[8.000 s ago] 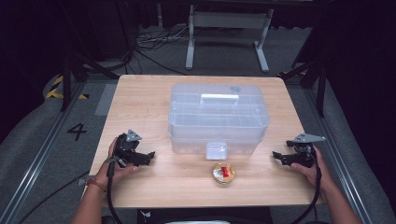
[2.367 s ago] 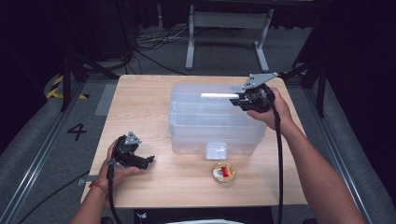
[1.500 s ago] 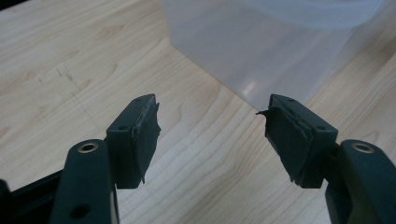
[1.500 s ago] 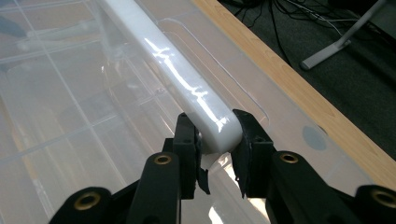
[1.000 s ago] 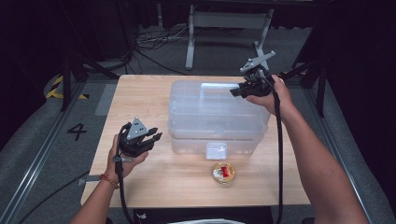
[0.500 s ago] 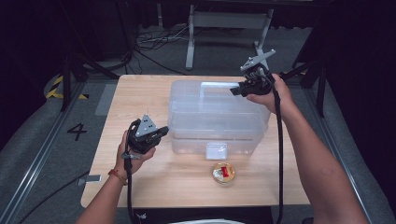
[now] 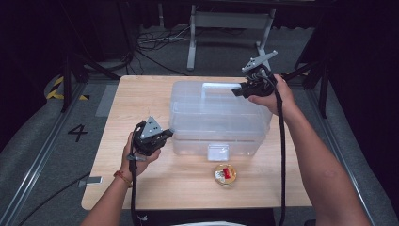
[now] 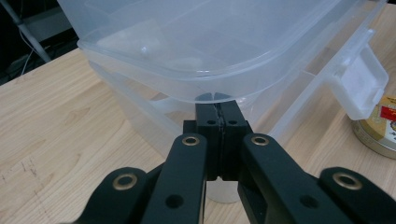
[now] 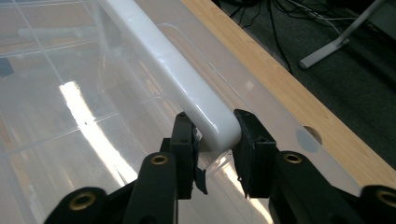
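Left gripper moved to box rim, fingers closed empty, right gripper fingers clasping handle, easing apart

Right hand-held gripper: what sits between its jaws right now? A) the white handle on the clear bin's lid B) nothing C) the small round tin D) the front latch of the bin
A: in the right gripper view the right hand-held gripper has its jaws on either side of the end of the white handle on the clear bin's lid.
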`<state>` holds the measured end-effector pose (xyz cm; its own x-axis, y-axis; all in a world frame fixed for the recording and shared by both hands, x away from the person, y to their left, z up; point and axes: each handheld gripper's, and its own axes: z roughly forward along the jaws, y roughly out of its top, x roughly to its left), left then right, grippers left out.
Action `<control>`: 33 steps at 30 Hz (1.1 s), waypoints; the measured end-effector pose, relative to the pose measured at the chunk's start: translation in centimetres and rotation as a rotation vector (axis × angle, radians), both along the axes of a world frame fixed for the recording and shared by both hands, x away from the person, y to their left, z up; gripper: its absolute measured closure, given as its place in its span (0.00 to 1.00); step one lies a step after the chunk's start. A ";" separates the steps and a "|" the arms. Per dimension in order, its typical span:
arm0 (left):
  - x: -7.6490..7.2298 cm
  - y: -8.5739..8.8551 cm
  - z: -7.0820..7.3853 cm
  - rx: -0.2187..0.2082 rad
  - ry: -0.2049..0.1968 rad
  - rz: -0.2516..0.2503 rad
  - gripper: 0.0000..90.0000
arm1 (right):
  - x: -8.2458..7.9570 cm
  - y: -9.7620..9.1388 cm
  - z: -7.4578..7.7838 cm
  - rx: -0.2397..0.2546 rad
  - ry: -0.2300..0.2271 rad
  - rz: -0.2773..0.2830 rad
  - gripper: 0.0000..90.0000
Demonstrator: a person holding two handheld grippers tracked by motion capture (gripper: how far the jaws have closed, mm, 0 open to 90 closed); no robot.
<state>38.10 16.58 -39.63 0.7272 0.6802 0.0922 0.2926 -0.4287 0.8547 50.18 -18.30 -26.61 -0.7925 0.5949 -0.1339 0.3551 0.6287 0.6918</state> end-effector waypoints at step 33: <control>0.5 -0.3 0.3 -0.009 -0.016 0.021 1.00 | -7.8 -11.6 -0.7 0.158 -0.253 -0.105 0.61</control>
<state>38.59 16.28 -39.34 0.7112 0.6962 0.0977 0.2873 -0.4147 0.8634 42.39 -29.86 -27.35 -0.6791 0.7007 -0.2187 0.2163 0.4757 0.8526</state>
